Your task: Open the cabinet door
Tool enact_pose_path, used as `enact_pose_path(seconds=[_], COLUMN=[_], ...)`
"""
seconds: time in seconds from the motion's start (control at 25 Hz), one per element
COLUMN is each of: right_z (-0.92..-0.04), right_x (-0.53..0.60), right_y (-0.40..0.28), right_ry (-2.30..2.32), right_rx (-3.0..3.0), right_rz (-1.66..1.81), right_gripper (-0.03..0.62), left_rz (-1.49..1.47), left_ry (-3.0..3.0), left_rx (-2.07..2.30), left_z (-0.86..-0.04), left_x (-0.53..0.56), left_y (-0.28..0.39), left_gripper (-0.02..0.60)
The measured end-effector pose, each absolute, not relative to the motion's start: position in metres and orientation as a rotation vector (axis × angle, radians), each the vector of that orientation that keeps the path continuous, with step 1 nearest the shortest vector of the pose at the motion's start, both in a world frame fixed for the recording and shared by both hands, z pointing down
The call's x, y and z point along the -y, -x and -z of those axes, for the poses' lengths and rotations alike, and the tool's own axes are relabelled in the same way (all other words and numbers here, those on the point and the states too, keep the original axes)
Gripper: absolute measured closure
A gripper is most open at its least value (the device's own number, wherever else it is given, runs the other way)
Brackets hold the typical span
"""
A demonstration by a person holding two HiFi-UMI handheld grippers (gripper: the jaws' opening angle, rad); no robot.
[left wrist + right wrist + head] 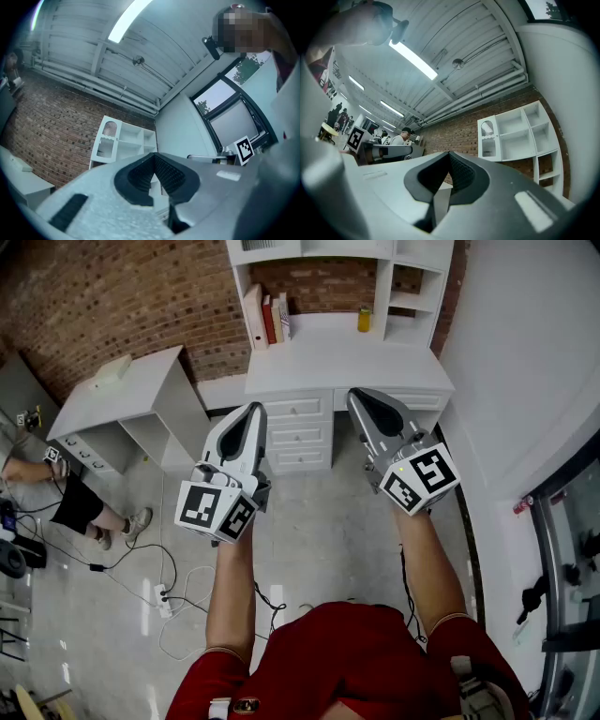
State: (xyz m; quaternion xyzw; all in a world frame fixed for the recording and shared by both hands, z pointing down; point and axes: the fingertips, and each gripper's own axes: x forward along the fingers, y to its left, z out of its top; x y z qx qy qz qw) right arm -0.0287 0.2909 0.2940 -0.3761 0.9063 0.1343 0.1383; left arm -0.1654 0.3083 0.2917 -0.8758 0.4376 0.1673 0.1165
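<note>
A white desk (347, 362) with a shelf hutch stands against the brick wall ahead. The hutch's cabinet door, white with an arched mesh pane, is closed at the upper left of the shelves (107, 140) (488, 139). The top edge of the head view cuts it off. My left gripper (251, 412) (153, 157) is shut with nothing between its pads. It is held in the air short of the desk drawers (298, 432). My right gripper (359, 397) (449, 155) is also shut and empty, beside the left and well away from the door.
Books (267, 317) and a yellow jar (364, 319) sit on the desk's lower shelf. A second white table (122, 395) stands at the left, with a seated person's leg (94, 512) beside it. Cables and a power strip (161, 596) lie on the floor. A white wall (525, 352) rises at the right.
</note>
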Motion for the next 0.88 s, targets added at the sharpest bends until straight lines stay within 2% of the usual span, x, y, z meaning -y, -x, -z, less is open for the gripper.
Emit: enact_pose_path(seconds=[0.56, 0.88], right_z=[-0.308, -0.309], right_x=[-0.270, -0.222], right_y=[0.071, 0.077], right_ry=[1.118, 1.131], right_rx=[-2.624, -2.617], right_rz=[-0.337, -0.356], right_gripper=[0.582, 0.582], left_rz=[-0.538, -0.523], left_ry=[2.592, 2.607], left_rx=[-1.263, -1.270], left_z=[-0.302, -0.316], left_x=[-0.287, -0.241], left_y=[0.219, 0.233], left_gripper=[0.581, 0.581])
